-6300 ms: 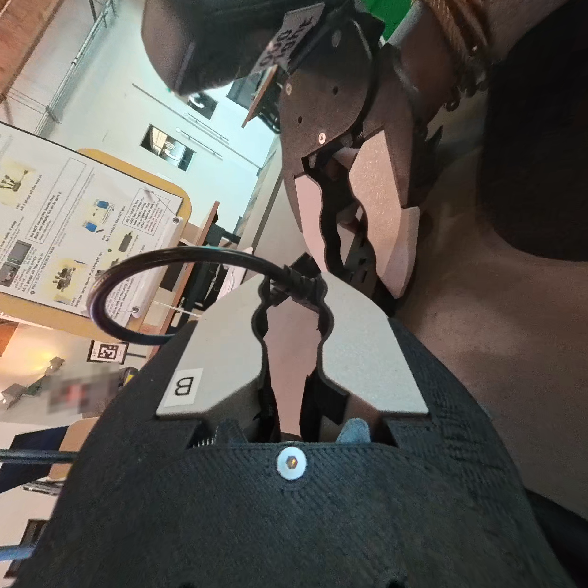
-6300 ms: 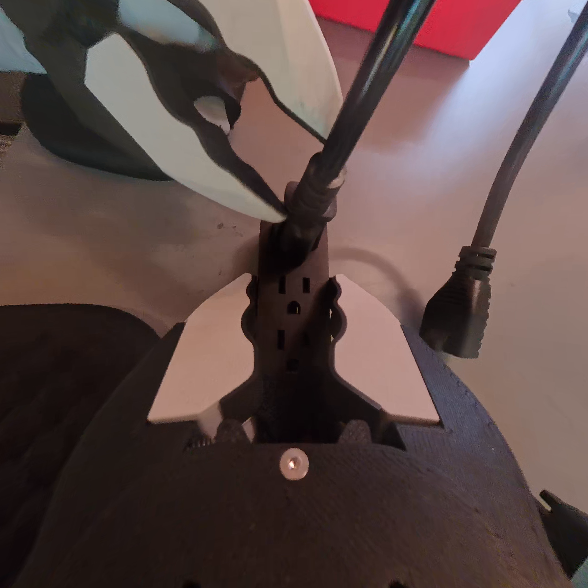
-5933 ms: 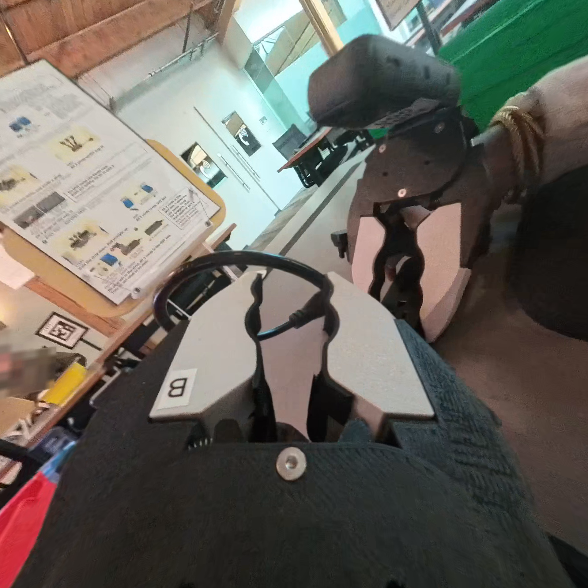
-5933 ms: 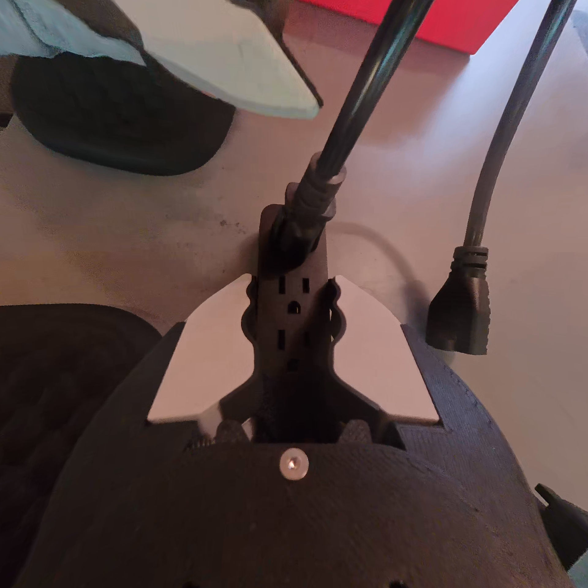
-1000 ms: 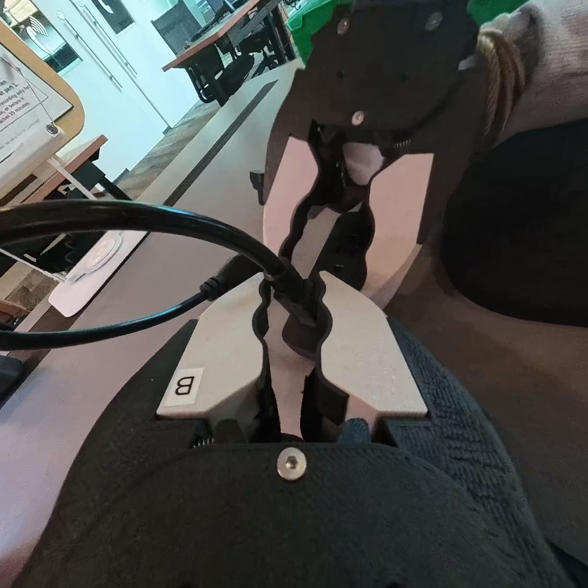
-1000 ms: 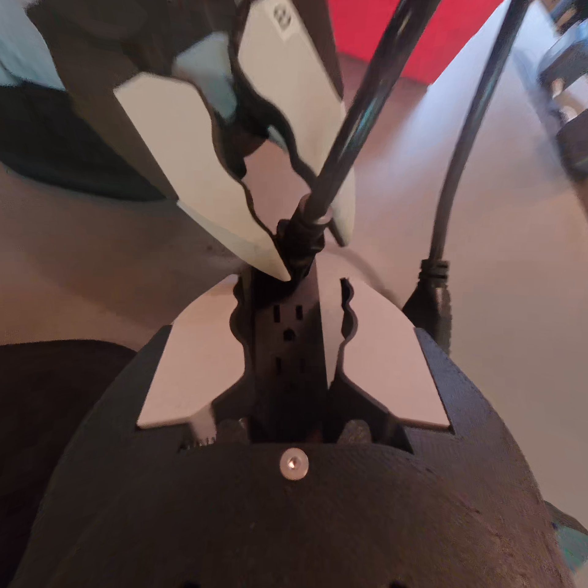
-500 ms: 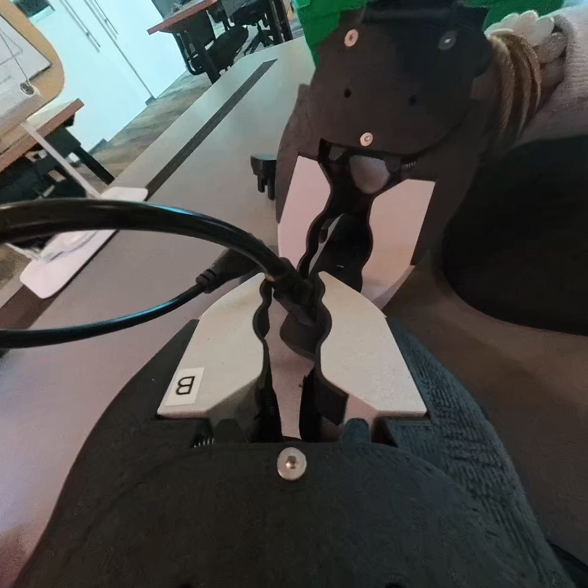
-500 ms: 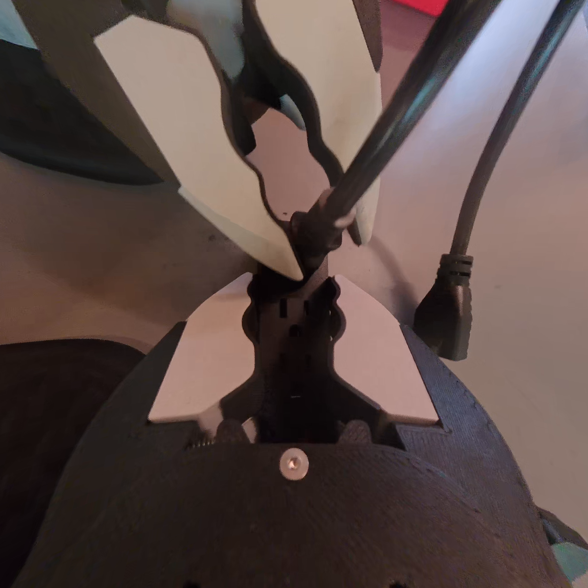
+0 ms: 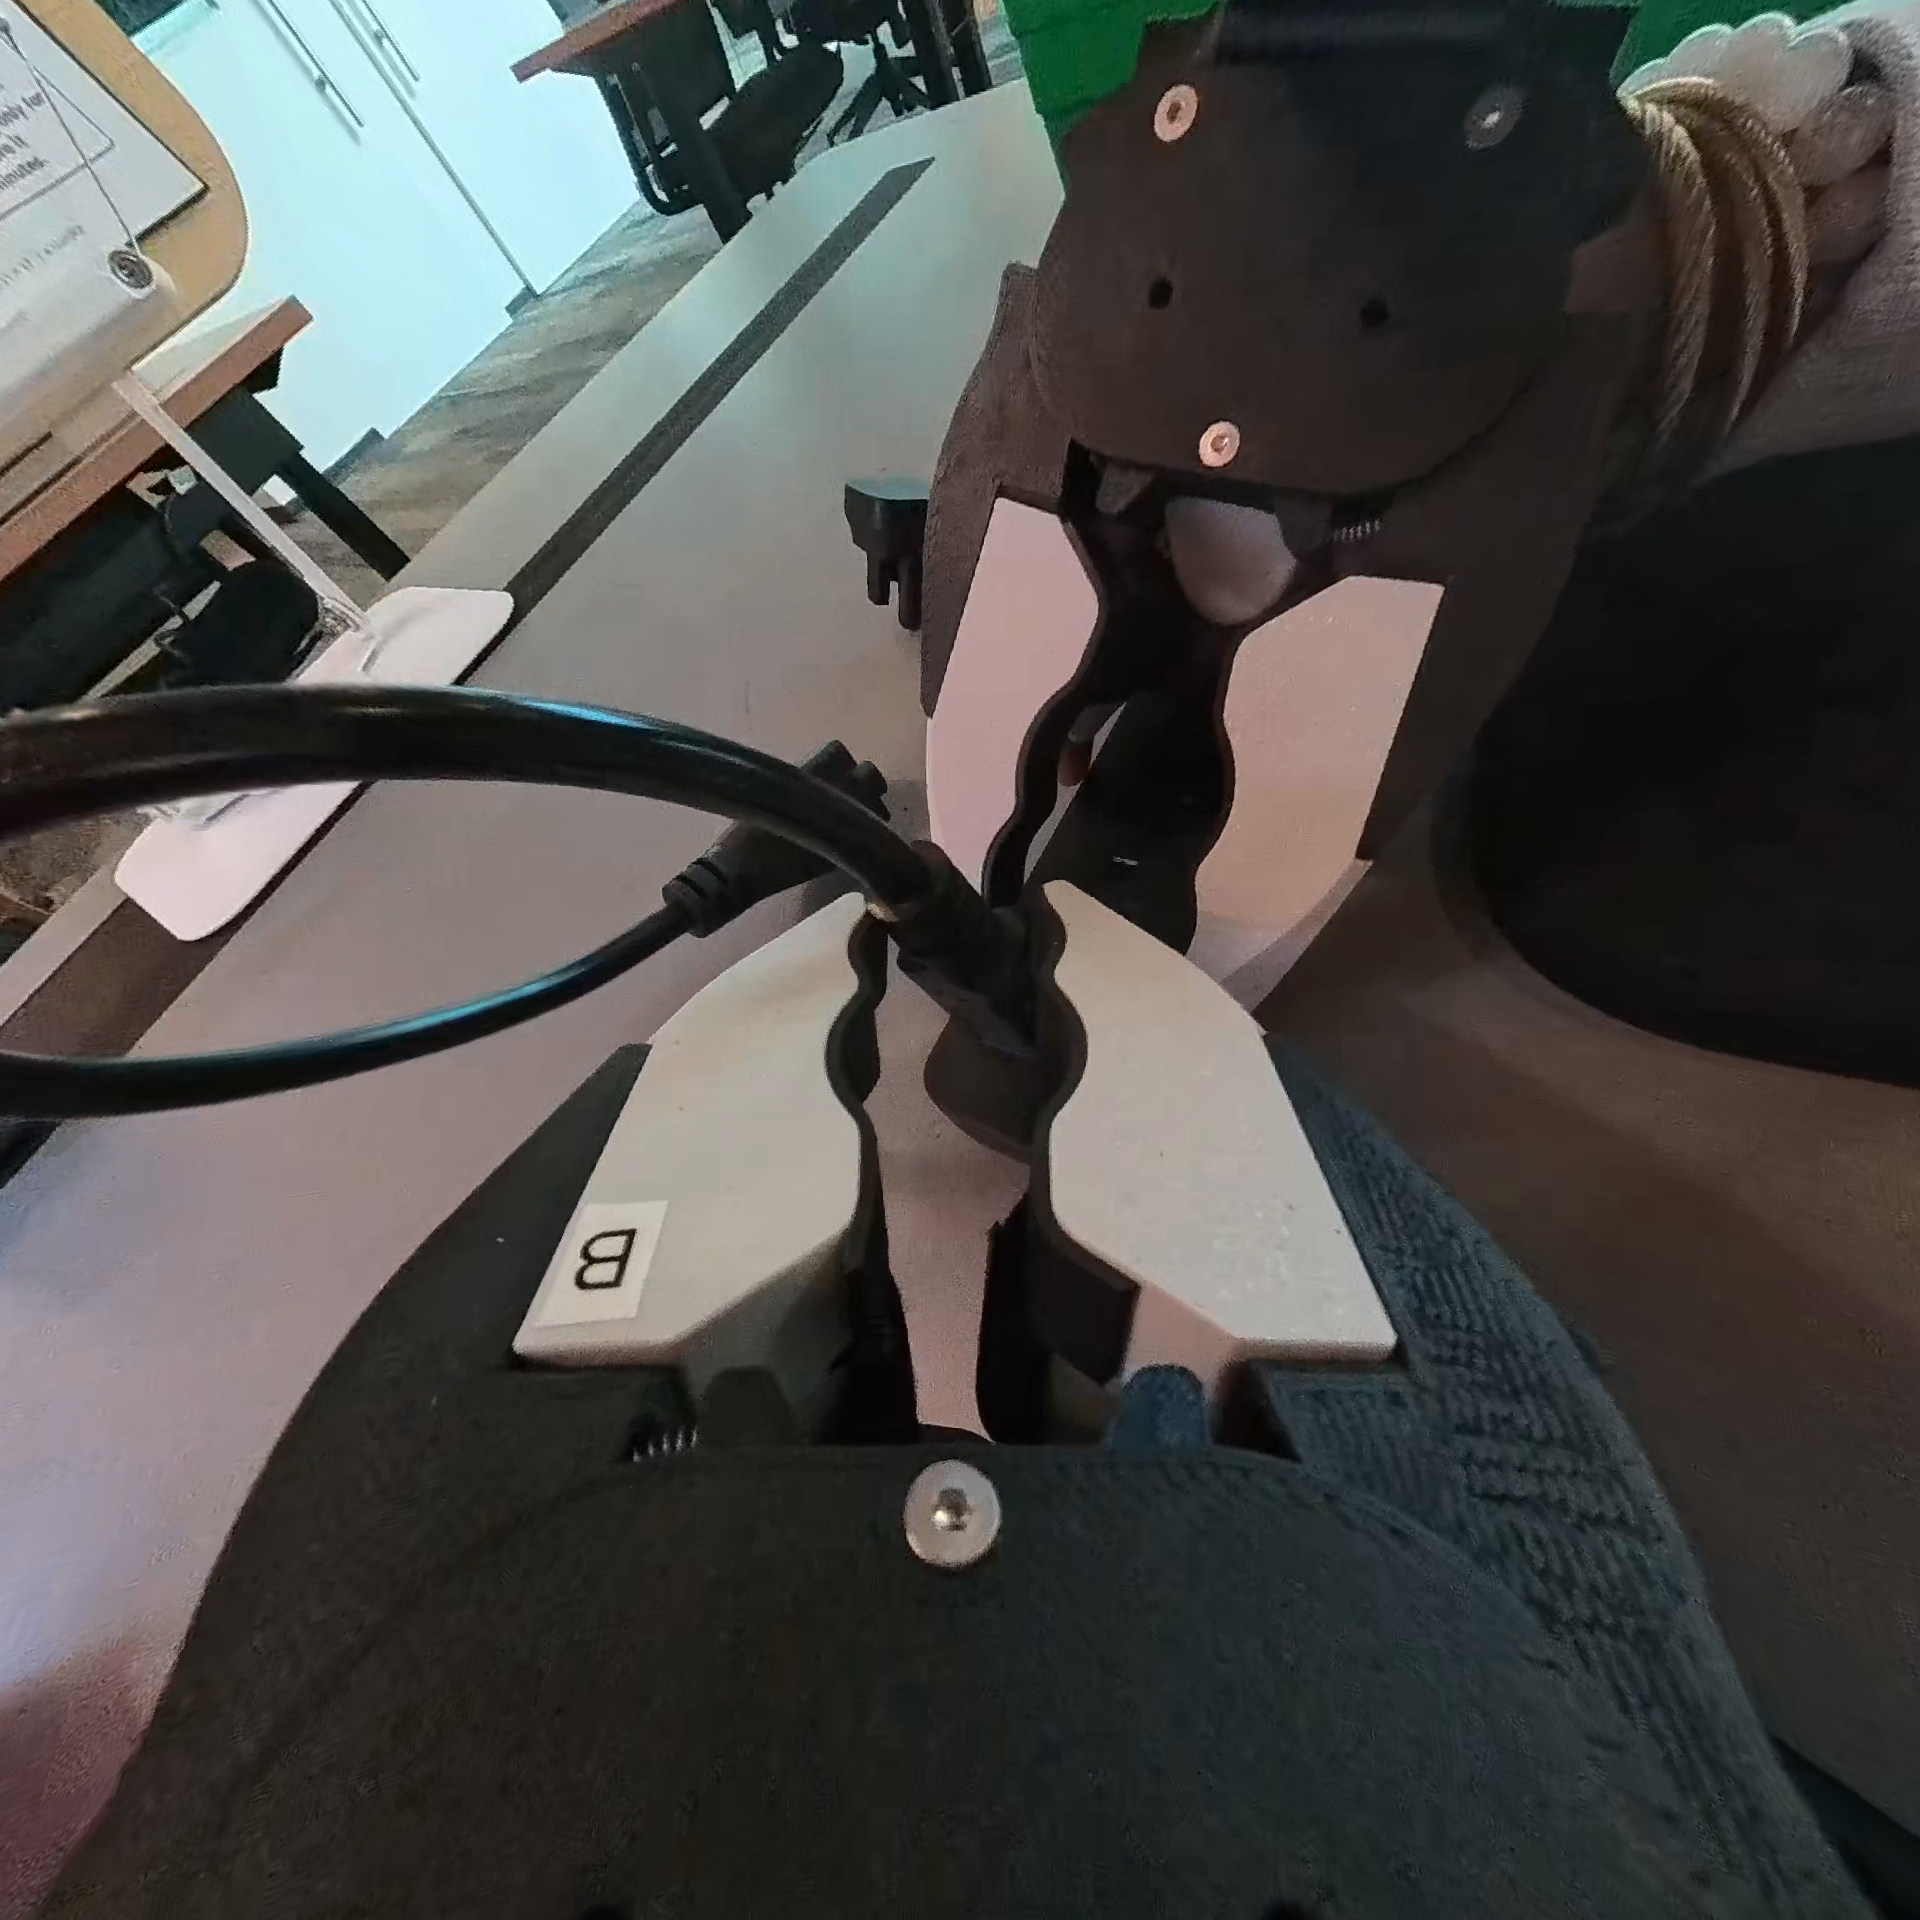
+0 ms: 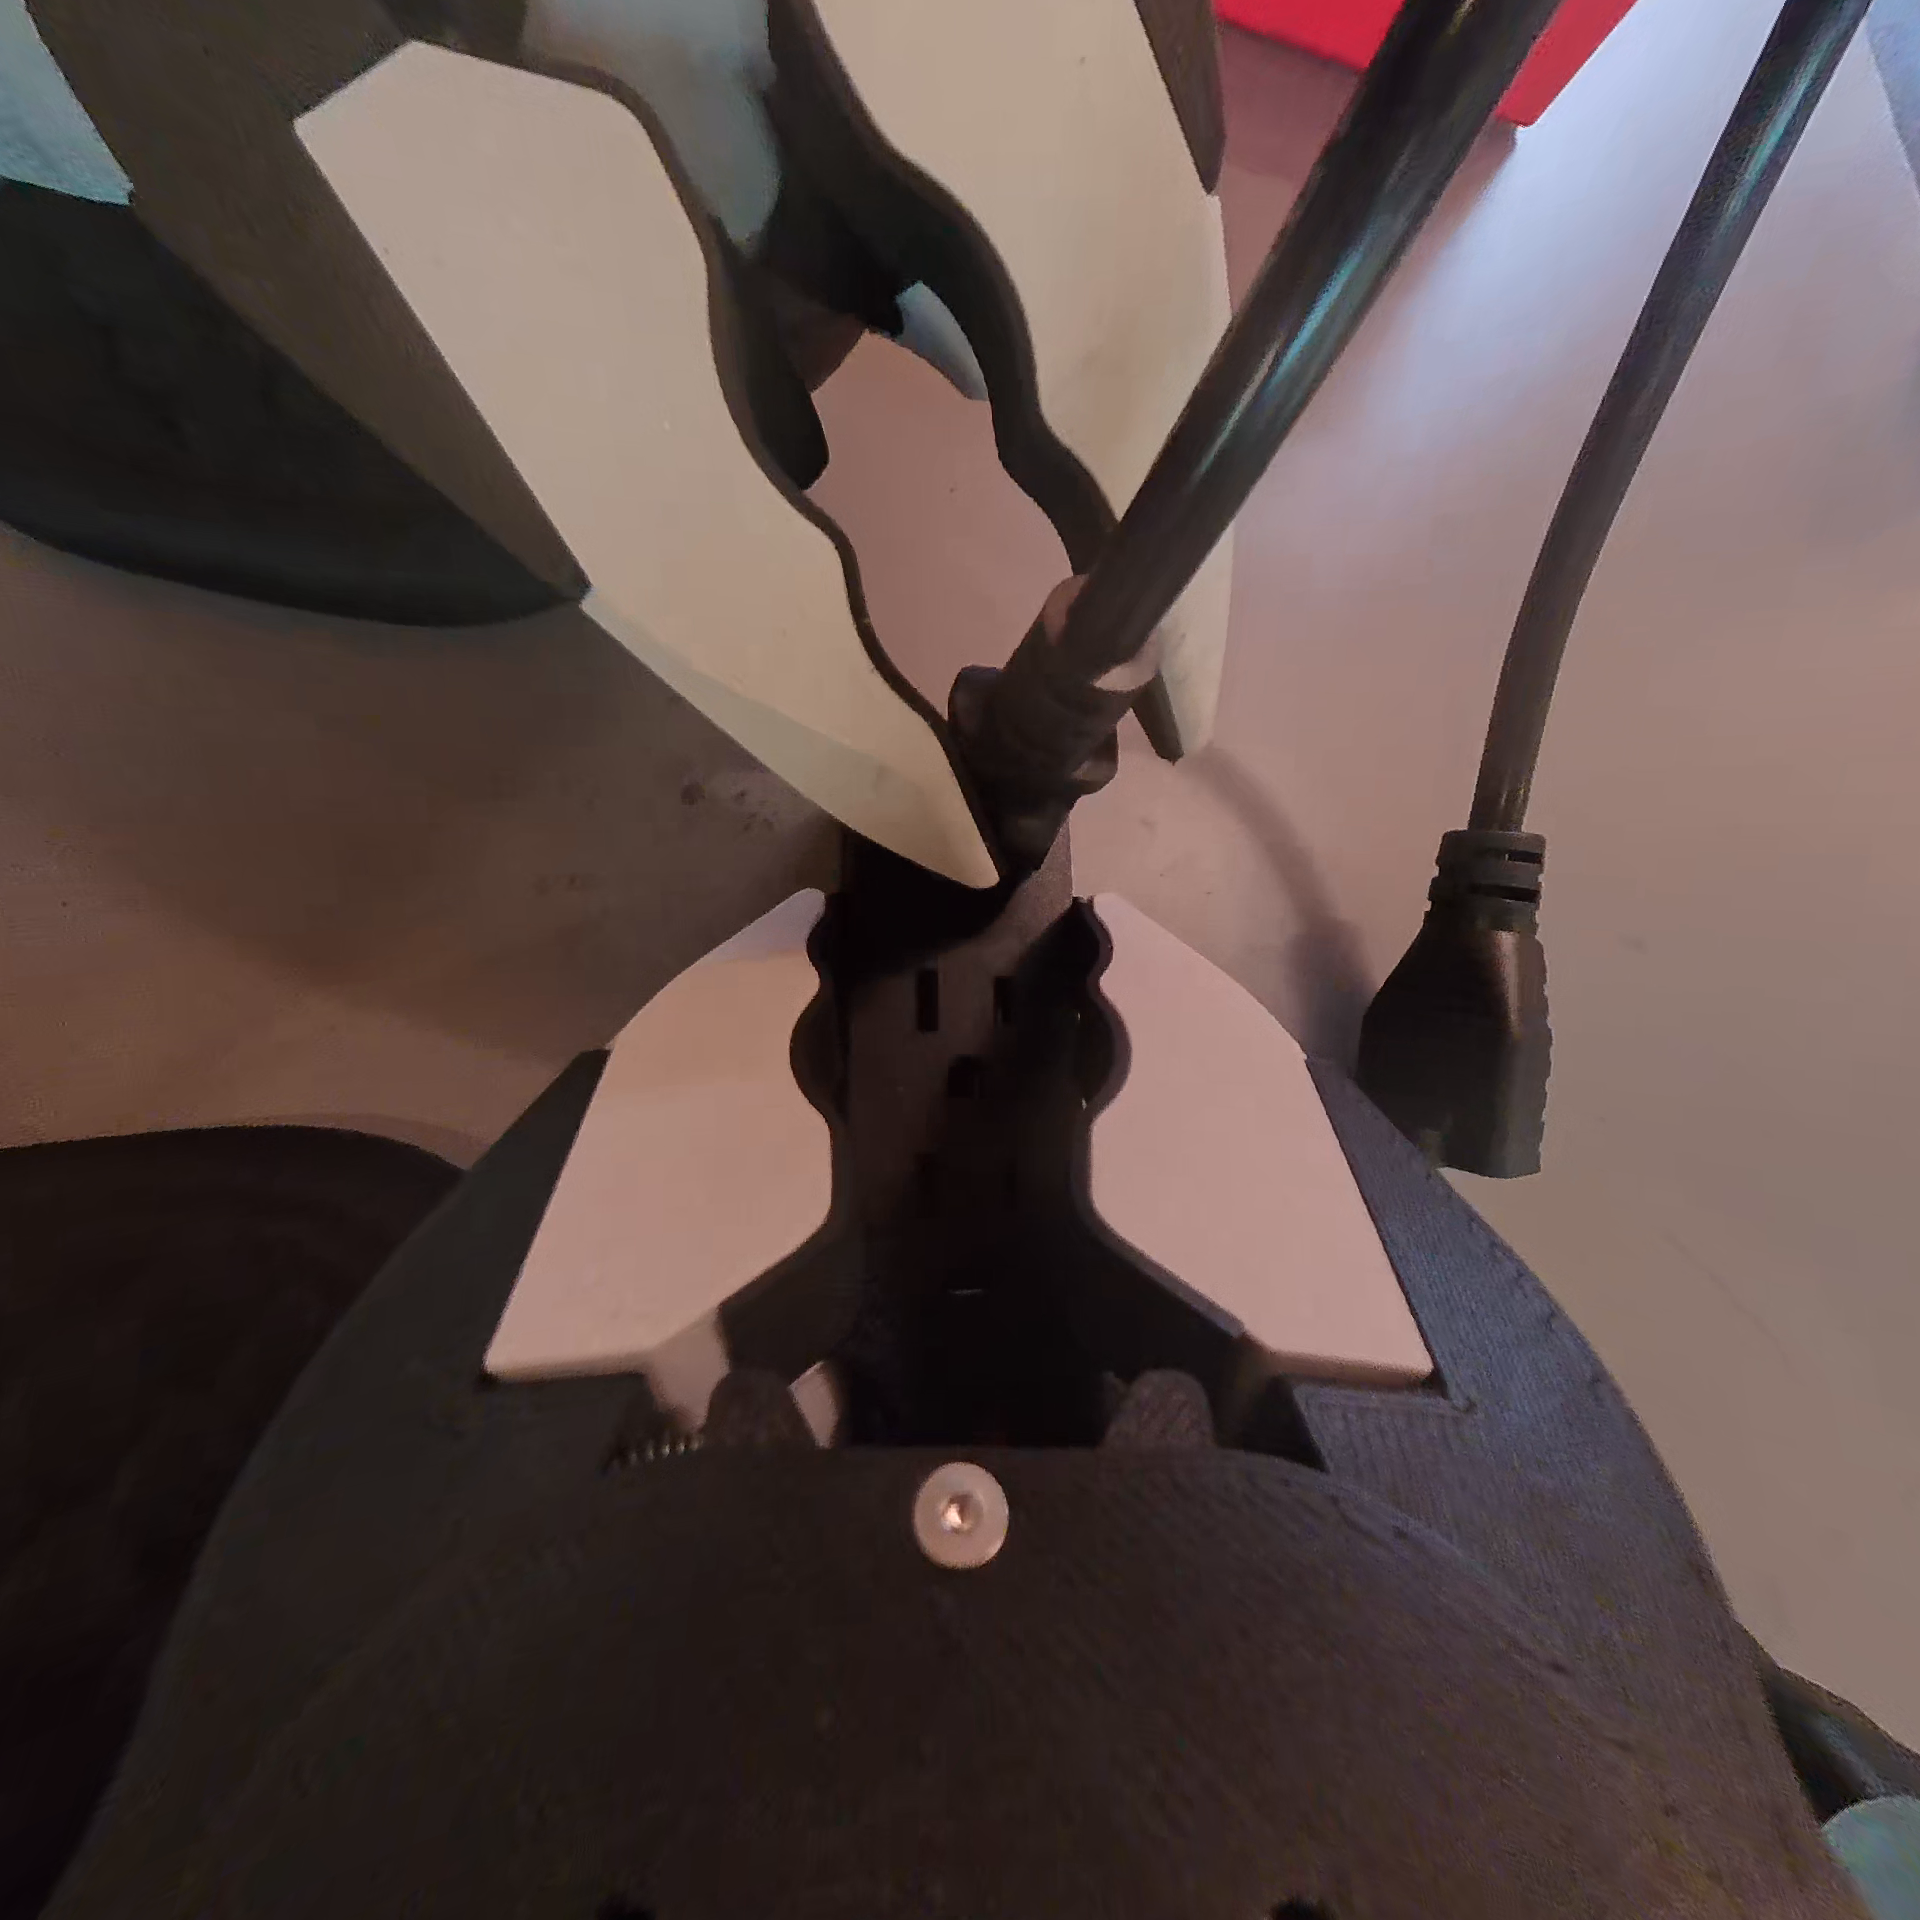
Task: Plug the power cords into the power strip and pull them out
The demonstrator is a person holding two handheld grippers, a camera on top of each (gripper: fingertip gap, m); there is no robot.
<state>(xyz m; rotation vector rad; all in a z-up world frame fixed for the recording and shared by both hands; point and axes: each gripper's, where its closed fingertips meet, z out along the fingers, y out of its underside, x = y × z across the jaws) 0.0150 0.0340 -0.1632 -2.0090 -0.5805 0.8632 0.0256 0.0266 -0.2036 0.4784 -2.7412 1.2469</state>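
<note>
My right gripper point(image 10: 948, 914) is shut on the black power strip point(image 10: 956, 1039) and holds it flat on the table, sockets up. My left gripper point(image 9: 961, 914) is shut on a black plug point(image 9: 977, 997) at the strip's far end. The plug's thick cord point(image 9: 416, 727) arcs away to the left. In the right wrist view the left gripper point(image 10: 1060, 800) comes in from above with the plug point(image 10: 1029, 748) between its fingertips. The plug leans over the strip's end. I cannot tell whether its prongs are seated. In the left wrist view the right gripper point(image 9: 1112, 883) faces me with the strip point(image 9: 1132, 821) in it.
A second black cord connector point(image 10: 1455, 1049) lies on the table right of the strip, its thin cord point(image 9: 416, 1018) looping left. A red object point(image 10: 1538, 62) sits at the back. Black pads point(image 9: 1714, 831) lie near the right gripper. A white stand base point(image 9: 312, 727) is at the left. The left gripper's tips are roughly 4 centimetres from the right gripper's.
About six seconds ago my left gripper let go of the plug and drew back. It has since returned and shut on the plug again. In the last second the plug has tilted over.
</note>
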